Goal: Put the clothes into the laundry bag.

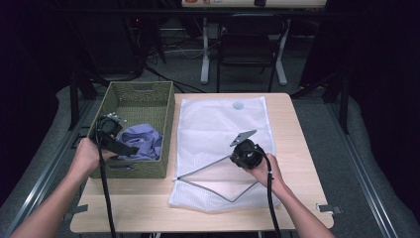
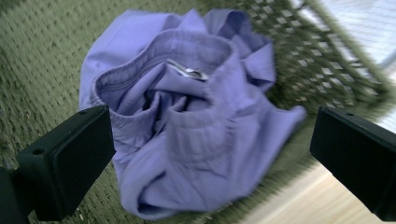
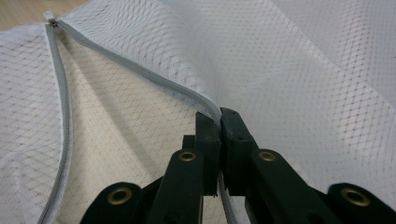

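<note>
Pinching the mesh bag's zipper edge, right jaws clamp; left jaws gape above purple garment.

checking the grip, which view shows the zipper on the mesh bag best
The right gripper view: the zipper runs close up into the shut right gripper. The high view shows it small, as a grey open V. The left gripper view looks at purple clothes.

Overhead plus two close gripper-cams, blurry.

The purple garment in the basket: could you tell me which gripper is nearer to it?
The left. The left gripper is over the basket, jaws open just above the purple garment. The right gripper is off at the white mesh bag, clamped on its zipper edge.
</note>
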Demonstrator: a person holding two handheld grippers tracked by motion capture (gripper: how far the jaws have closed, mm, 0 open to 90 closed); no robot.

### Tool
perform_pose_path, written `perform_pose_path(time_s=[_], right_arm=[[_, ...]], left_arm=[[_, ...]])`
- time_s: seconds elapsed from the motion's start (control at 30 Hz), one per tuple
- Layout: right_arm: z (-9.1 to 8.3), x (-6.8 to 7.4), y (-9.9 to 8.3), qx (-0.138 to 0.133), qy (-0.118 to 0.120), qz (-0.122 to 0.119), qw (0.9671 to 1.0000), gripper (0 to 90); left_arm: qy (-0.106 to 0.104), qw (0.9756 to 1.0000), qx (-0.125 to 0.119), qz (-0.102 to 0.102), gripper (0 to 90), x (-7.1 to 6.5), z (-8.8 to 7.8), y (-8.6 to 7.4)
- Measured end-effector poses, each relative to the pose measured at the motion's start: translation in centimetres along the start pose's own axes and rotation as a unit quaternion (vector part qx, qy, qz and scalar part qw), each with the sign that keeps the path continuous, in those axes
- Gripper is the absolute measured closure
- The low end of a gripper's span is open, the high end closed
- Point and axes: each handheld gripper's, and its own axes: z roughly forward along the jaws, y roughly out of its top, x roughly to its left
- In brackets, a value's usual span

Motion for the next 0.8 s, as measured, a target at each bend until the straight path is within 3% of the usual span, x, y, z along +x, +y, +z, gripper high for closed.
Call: perform_pose_path(time_s=[0.17,0.2,0.5,0.67,0.8], right_arm=[[0.1,0.0,0.0,0.001,0.0,-0.005,1.0,87.0],[0.1,0.0,0.0,0.002,0.0,-0.005,1.0,87.0],[-0.2,0.1,0.1,-0.002,-0.003,-0.01,0.9999,86.6],[-0.1,0.1,0.0,0.0,0.0,-0.007,1.0,86.5],[-0.2,0.0,0.0,-0.001,-0.002,-0.006,1.0,86.5]], left_arm=[[-0.005,0.9994,0.034,0.004,0.0,0.9,1.4,0.7],[0.005,0.9989,0.047,0.005,0.0,1.2,2.2,1.0],[0.007,0.9965,0.083,0.003,0.0,2.7,4.6,1.9],[-0.021,0.9937,0.109,-0.012,0.0,3.7,6.0,2.0],[-0.046,0.9906,0.128,-0.014,0.0,3.7,6.6,2.1]])
